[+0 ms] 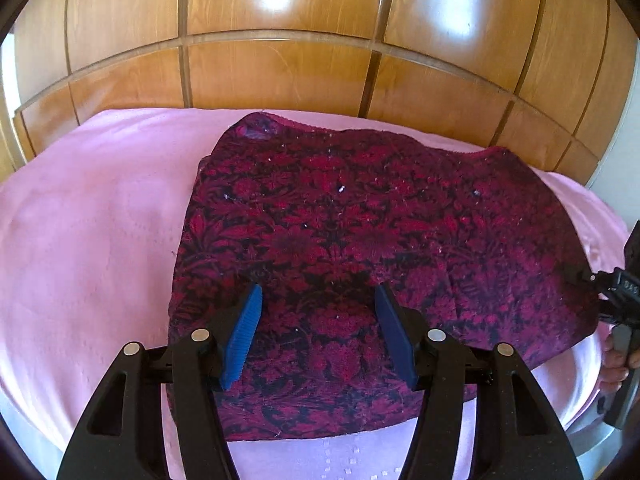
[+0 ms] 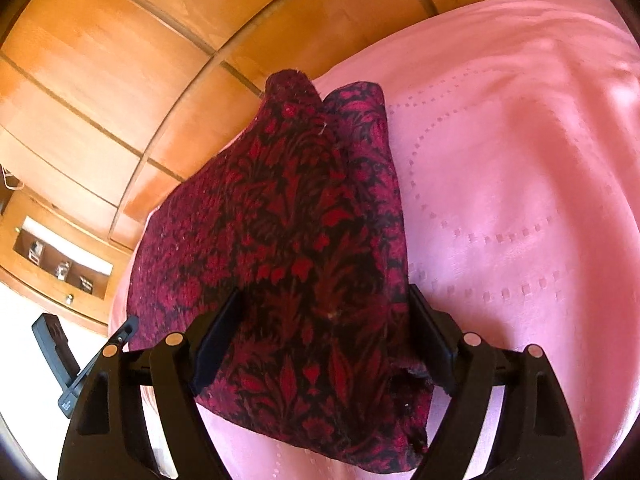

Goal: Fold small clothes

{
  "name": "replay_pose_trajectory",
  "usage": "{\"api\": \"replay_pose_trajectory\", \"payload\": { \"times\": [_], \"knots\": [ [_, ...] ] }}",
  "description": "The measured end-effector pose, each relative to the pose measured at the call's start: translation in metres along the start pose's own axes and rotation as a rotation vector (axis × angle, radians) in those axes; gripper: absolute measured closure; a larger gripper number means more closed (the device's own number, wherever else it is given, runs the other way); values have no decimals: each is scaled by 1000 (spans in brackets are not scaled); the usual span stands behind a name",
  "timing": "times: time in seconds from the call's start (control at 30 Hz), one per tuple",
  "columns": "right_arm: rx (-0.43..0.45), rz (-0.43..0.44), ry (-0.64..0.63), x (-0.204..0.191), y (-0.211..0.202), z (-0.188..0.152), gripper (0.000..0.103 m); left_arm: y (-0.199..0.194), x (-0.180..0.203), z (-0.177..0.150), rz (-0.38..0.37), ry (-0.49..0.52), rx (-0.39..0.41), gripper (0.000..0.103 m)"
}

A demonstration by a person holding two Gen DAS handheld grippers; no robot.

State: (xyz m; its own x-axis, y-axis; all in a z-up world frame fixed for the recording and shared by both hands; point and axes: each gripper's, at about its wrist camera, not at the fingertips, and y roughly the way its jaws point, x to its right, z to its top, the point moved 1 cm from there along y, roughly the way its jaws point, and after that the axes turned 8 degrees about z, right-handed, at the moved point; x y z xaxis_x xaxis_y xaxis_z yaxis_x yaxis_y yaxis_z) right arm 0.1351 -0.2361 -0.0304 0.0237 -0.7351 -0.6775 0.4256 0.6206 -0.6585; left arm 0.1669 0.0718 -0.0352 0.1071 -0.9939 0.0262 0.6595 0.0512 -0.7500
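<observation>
A dark red and black floral garment lies folded flat on the pink bedspread. My left gripper hovers over its near half, blue pads apart, nothing between them. At the garment's right edge my right gripper shows in the left wrist view, held by a hand. In the right wrist view the garment runs away from me with a doubled far end. My right gripper stands wide over its near part. The cloth lies under and between the jaws, and the pads do not squeeze it.
A glossy wooden panelled headboard rises behind the bed. A wooden bedside unit with small items on a shelf stands to the left in the right wrist view. Pink bedspread stretches bare to the garment's right.
</observation>
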Motion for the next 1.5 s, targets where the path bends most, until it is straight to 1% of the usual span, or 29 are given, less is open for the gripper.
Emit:
{"api": "replay_pose_trajectory", "payload": {
  "times": [0.07, 0.13, 0.3, 0.43, 0.53, 0.67, 0.77, 0.9, 1.03, 1.07, 1.13, 1.17, 1.2, 1.27, 1.3, 1.4, 1.43, 1.5],
  "knots": [
    [-24, -20, -19, -3, 2, -1, 33, 0, -1, 0, -1, -5, -2, 46],
    [-47, -30, -37, -8, 5, -1, 44, 4, 0, 0, -2, -5, -4, 46],
    [-92, -43, -69, -19, 11, 2, 56, 6, 0, -2, -4, -7, -6, 46],
    [-97, -52, -82, -32, 11, 5, 66, 5, -2, -3, -8, -15, -10, 46],
    [-87, -35, -82, -43, 1, 4, 70, 5, -3, -3, -15, -26, -13, 46],
    [-71, 4, -102, -69, -3, 10, 73, 7, -4, -4, -27, -35, -14, 46],
    [-59, 36, -139, -98, -2, 13, 74, 6, -7, -5, -40, -42, -14, 46],
    [-50, 101, -206, -145, 6, 17, 77, 5, -13, -5, -59, -56, -17, 46],
    [-79, 161, -295, -197, 28, 13, 79, 5, -21, -5, -86, -77, -20, 46],
    [-97, 174, -325, -213, 40, 10, 79, 2, -26, -4, -106, -91, -18, 46],
    [-122, 182, -373, -234, 57, 1, 80, -6, -39, -5, -157, -132, -6, 46],
    [-139, 189, -396, -246, 70, -4, 80, -12, -52, -6, -190, -162, 2, 46],
    [-148, 188, -416, -254, 79, -8, 80, -15, -61, -6, -202, -180, 6, 46],
    [-174, 178, -462, -269, 98, -20, 80, -23, -90, -11, -225, -248, 12, 46],
    [-186, 176, -476, -272, 104, -25, 81, -28, -109, -14, -239, -292, 14, 46],
    [-220, 160, -528, -286, 129, -45, 81, -37, -146, -17, -261, -371, 23, 47],
    [-230, 154, -544, -289, 135, -53, 81, -42, -159, -17, -282, -403, 33, 47],
    [-250, 134, -583, -293, 148, -69, 81, -49, -174, -13, -322, -438, 51, 47]
  ]
}}
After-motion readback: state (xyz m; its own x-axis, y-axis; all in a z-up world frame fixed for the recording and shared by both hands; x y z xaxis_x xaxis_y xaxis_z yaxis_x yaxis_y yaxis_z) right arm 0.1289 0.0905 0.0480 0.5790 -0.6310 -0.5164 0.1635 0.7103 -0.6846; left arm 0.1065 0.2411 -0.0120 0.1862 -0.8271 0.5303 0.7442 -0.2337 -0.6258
